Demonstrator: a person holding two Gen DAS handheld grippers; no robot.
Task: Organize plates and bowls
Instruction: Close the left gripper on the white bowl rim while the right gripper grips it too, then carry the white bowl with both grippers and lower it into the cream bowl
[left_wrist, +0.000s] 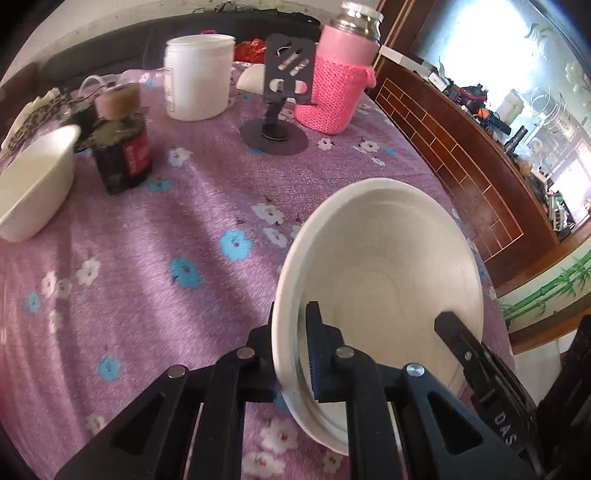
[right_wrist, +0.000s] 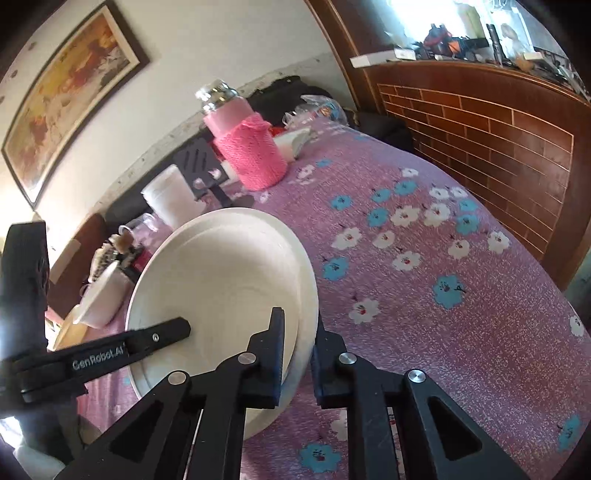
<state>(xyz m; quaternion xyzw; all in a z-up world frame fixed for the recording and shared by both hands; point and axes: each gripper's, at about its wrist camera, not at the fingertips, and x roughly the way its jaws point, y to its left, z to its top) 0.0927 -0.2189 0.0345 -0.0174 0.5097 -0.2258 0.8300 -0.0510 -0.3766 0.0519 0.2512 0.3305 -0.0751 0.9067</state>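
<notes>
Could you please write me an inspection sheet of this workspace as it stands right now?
Surface: table under a purple flowered cloth.
Job's things: white plates, apparently two stacked, tilted up off the cloth; white bowl at the far left.
Clutter: pink knit-sleeved flask, white tub, dark jar, black phone stand.
Grippers: left gripper and right gripper each shut on the plates' rim, at opposite sides.
Cables: a thin clear loop behind the jar, unclear.
Surroundings: wooden counter with small items, framed picture on the wall.
</notes>
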